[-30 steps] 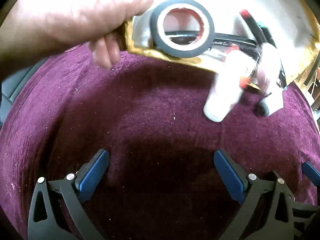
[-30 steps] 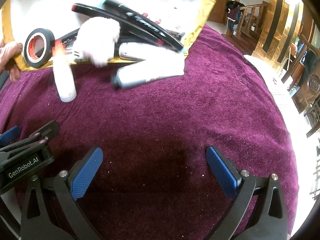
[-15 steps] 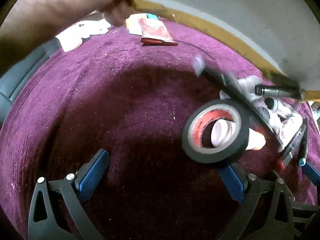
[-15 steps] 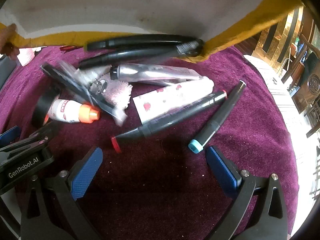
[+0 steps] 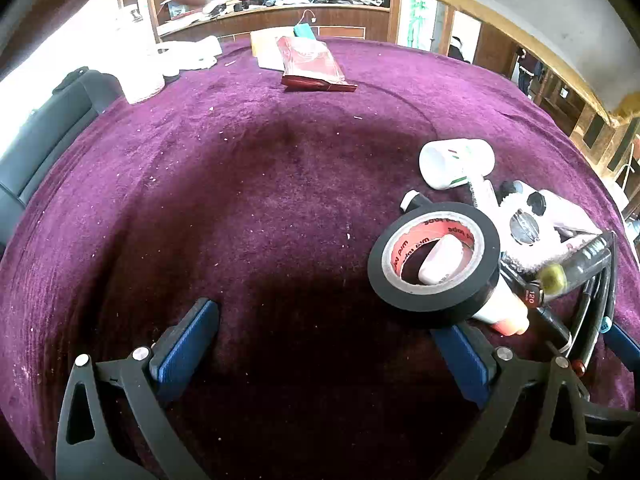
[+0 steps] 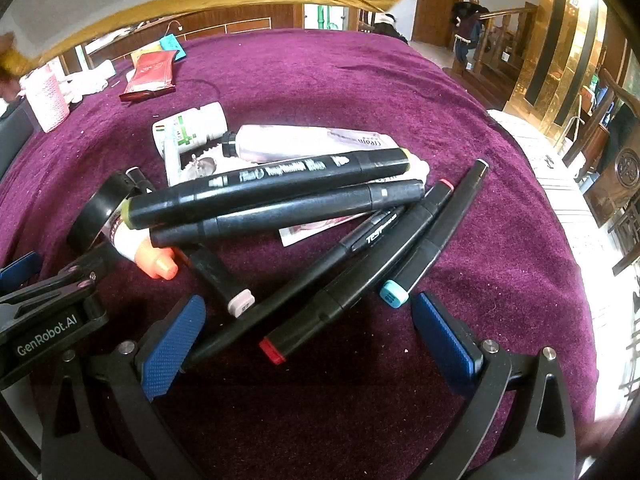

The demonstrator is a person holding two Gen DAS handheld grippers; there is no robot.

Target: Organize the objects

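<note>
Clutter is heaped on the purple velvet bench (image 6: 400,80): smooth round black markers (image 6: 272,188) crossed over a soft cream tube (image 6: 304,142), with a glossy black tape roll (image 5: 434,258) propped on an orange-capped bottle (image 5: 504,308). Both the left claw (image 5: 324,344) and the right claw (image 6: 308,336) are spread wide and empty. Rolling is judged the risk, should one marker be nudged.
</note>
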